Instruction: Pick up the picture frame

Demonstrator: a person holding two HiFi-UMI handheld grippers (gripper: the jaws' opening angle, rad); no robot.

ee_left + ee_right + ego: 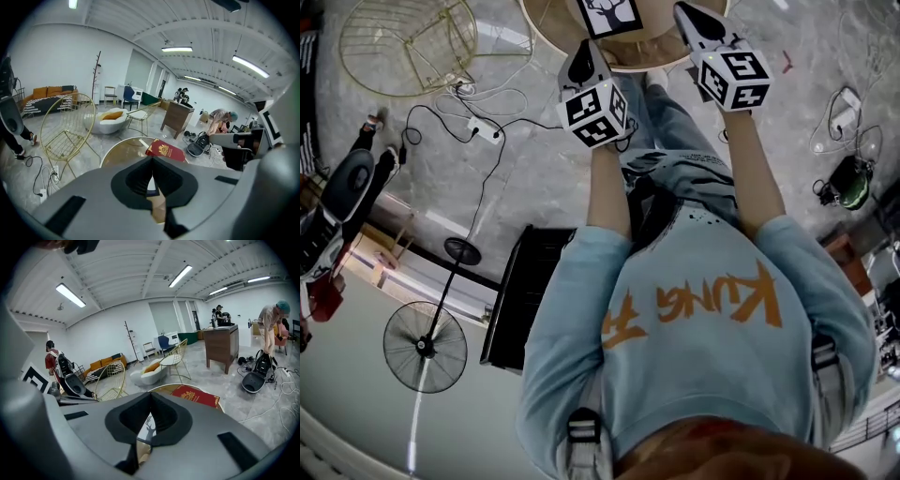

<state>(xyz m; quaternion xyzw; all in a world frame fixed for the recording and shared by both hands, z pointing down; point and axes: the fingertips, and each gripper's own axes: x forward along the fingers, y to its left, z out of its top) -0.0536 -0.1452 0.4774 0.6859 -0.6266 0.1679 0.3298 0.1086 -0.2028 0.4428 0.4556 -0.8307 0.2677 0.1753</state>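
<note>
**While the frame waits, nothing is grasped yet**

As I look down through the head view, the picture frame (609,14) sits on the round table (546,21) ahead. My left gripper (585,52) and right gripper (692,17) hang near it, one on either side. In the left gripper view, the jaws are pressed together on nothing, and the frame shows just beyond them. The right gripper view matches: jaws together, empty. By my reckoning, opening, closing on the frame and lifting all remain.

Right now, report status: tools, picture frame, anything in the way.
Left tool shut, empty; right tool shut, empty. Picture frame on round table, just ahead of both tools, untouched. Red book farther back on table, not blocking.
</note>
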